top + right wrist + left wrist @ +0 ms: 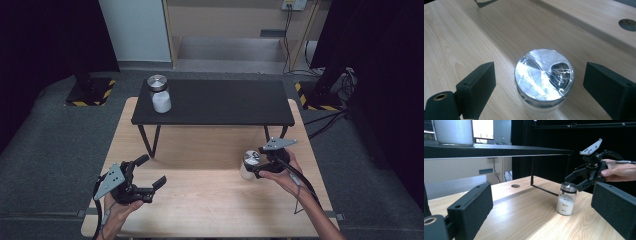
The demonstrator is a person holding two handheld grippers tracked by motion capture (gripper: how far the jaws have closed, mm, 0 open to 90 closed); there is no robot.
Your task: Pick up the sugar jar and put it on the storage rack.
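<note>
Right now the right gripper [254, 167], lower right of the high view, straddles the jar [248, 164], jaws apart; the left gripper [150, 176] gapes empty at lower left.

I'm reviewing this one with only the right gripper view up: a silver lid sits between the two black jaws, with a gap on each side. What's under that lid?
Observer: A clear glass jar, about half full of white powder, standing upright on the wooden table.
Operator: Is that the only jar out there?
Observer: No. A second jar, also with a silver lid and white contents, stands on the left end of the black shelf at the far side of the table.
</note>
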